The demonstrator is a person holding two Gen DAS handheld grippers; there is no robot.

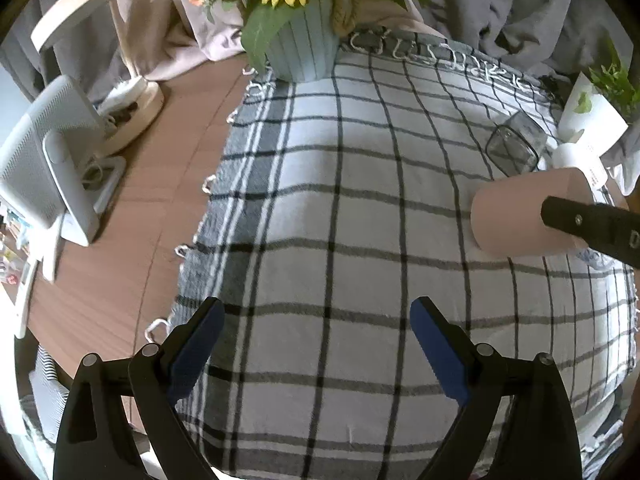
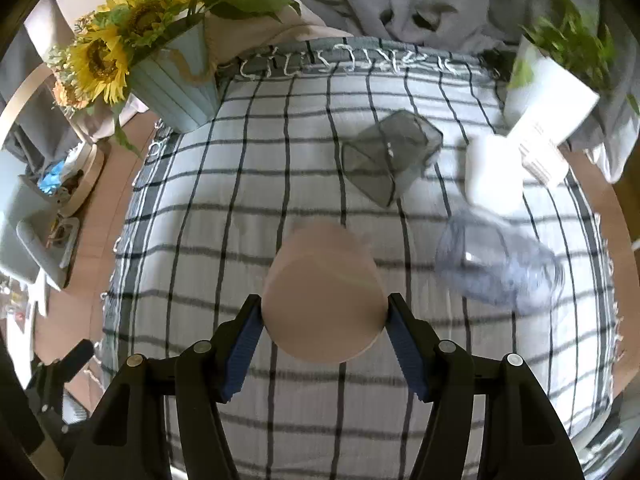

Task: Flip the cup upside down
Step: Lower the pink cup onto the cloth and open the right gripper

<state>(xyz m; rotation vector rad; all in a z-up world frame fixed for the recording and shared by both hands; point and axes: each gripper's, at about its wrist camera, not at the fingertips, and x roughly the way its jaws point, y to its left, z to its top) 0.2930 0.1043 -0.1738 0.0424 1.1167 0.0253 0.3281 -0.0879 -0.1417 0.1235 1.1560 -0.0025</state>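
Note:
My right gripper (image 2: 324, 320) is shut on a pink cup (image 2: 324, 296), its blue pads pressing both sides. The cup's flat closed base faces the camera and it is held above the checked cloth (image 2: 280, 160). In the left wrist view the same pink cup (image 1: 516, 216) shows at the right with a black finger (image 1: 592, 226) of the right gripper across it. My left gripper (image 1: 316, 340) is open and empty, low over the cloth near its left front.
A dark clear square cup (image 2: 392, 156) lies on its side on the cloth. A white cup (image 2: 494, 170) and a bluish clear cup (image 2: 496, 264) are to the right. A sunflower pot (image 2: 176, 84) stands back left, a white planter (image 2: 548, 92) back right. A lamp (image 1: 120, 92) and fan (image 1: 44, 156) stand on the wooden table.

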